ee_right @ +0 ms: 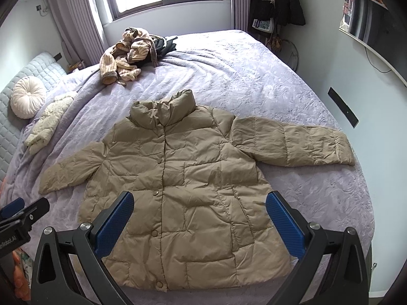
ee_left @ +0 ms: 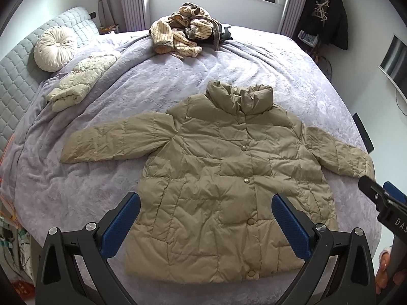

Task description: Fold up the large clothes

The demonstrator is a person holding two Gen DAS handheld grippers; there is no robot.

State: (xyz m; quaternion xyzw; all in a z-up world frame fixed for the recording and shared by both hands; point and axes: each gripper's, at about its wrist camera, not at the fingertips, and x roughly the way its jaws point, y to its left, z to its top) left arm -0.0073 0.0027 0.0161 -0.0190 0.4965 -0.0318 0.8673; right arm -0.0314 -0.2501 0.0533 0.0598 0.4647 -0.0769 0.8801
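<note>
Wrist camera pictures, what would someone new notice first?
A tan puffer jacket lies buttoned and spread flat, sleeves out, on the lavender bedspread. Both the left gripper and right gripper hover open above its hem. A heap of striped clothes sits by the window.

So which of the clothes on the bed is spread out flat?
The tan puffer jacket, sleeves spread wide. The striped beige garment is heaped up, and the cream quilted one lies bunched.

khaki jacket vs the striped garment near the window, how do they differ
The khaki jacket lies spread flat, buttoned, sleeves out; the striped garment is a crumpled heap. The jacket is plain and quilted, close to the tools; the striped one lies at the far edge. Both rest on the lilac bedspread.
</note>
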